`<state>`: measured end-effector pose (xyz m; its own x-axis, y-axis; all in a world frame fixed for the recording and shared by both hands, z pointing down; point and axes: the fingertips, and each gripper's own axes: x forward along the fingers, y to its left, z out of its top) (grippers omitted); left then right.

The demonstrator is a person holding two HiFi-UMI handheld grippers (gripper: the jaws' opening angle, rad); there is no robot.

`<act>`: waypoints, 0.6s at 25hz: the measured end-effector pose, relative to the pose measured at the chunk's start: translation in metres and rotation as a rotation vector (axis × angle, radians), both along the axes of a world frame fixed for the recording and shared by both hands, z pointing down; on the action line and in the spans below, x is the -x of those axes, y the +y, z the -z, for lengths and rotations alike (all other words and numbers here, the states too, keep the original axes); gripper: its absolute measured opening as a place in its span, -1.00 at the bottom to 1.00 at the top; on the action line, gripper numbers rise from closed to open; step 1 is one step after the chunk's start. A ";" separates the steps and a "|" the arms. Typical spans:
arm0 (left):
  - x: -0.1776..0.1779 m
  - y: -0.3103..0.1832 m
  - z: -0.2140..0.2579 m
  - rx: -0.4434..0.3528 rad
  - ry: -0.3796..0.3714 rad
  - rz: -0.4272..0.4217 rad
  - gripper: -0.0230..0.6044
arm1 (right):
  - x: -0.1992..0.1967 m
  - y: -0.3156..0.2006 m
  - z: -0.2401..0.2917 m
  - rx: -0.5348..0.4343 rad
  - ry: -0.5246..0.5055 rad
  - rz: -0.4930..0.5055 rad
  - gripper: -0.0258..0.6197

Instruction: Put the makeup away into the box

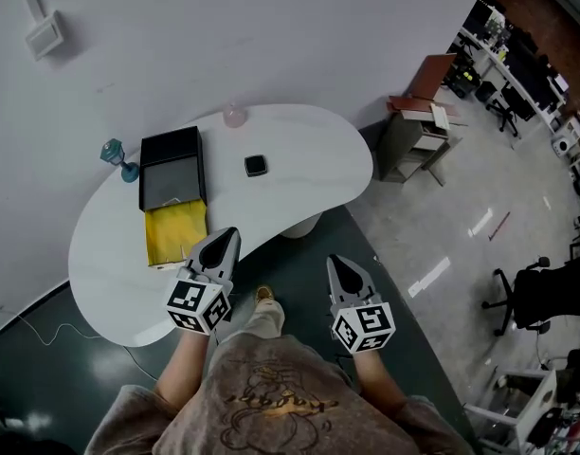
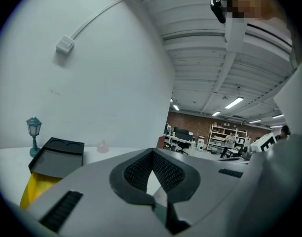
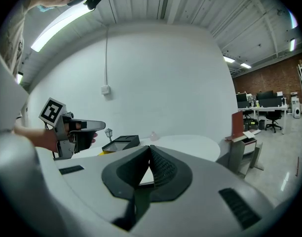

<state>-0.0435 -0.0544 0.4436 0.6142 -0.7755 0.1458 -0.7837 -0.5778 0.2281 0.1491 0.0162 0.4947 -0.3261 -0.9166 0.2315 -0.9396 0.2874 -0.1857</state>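
On the white table [image 1: 309, 145] stands an open black box [image 1: 172, 164] with a yellow flap [image 1: 175, 233] hanging toward me. A small black square compact [image 1: 256, 166] lies to the right of the box. A pink item [image 1: 234, 115] sits at the table's far edge. My left gripper [image 1: 230, 234] is shut and empty, hovering over the table's near edge beside the flap. My right gripper [image 1: 334, 261] is shut and empty, over the floor short of the table. The left gripper view shows the box [image 2: 57, 157] ahead of the left gripper [image 2: 152, 152]. The right gripper [image 3: 150, 148] sees the box [image 3: 122, 142] and the left gripper [image 3: 74, 132].
A teal miniature lamp [image 1: 119, 156] stands left of the box, close to the white wall. A grey cabinet [image 1: 413, 136] with a red-brown top stands right of the table. An office chair [image 1: 546, 297] is far right. The person's legs and a shoe [image 1: 263, 295] are under the grippers.
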 end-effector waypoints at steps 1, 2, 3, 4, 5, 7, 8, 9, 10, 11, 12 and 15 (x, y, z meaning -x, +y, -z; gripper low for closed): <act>-0.001 -0.012 0.000 0.003 -0.001 0.000 -0.87 | 0.000 -0.012 0.000 0.002 -0.001 0.003 -0.92; -0.001 -0.023 -0.001 0.006 -0.002 0.000 -0.87 | 0.001 -0.025 0.000 0.004 -0.003 0.005 -0.92; -0.002 -0.034 -0.001 0.009 -0.002 0.001 -0.87 | 0.001 -0.036 0.000 0.006 -0.004 0.009 -0.92; -0.003 -0.044 -0.001 0.011 -0.002 0.002 -0.87 | 0.002 -0.048 0.000 0.008 -0.005 0.013 -0.92; -0.003 -0.054 -0.001 0.014 -0.001 0.003 -0.87 | 0.004 -0.059 0.000 0.010 -0.007 0.017 -0.92; -0.004 -0.073 -0.001 0.018 -0.003 0.006 -0.87 | 0.007 -0.081 0.002 0.010 -0.006 0.025 -0.92; -0.004 -0.082 0.000 0.019 -0.004 0.006 -0.87 | 0.008 -0.091 0.004 0.008 -0.005 0.028 -0.92; -0.004 -0.090 0.000 0.020 -0.003 0.004 -0.87 | 0.009 -0.100 0.005 0.007 -0.005 0.029 -0.92; -0.005 -0.097 0.000 0.020 -0.001 0.000 -0.87 | 0.010 -0.108 0.007 0.005 -0.005 0.030 -0.92; -0.005 -0.103 0.000 0.020 0.001 -0.005 -0.87 | 0.011 -0.116 0.008 0.003 -0.004 0.030 -0.92; -0.005 -0.109 0.001 0.018 0.001 -0.010 -0.87 | 0.012 -0.124 0.010 0.001 -0.003 0.030 -0.92; -0.007 -0.124 0.002 0.016 0.001 -0.013 -0.87 | 0.010 -0.141 0.012 0.001 -0.002 0.031 -0.92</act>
<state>-0.0363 -0.1783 0.4419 0.6242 -0.7652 0.1574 -0.7761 -0.5842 0.2376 0.1390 -0.1248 0.4825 -0.3543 -0.9059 0.2321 -0.9301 0.3158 -0.1875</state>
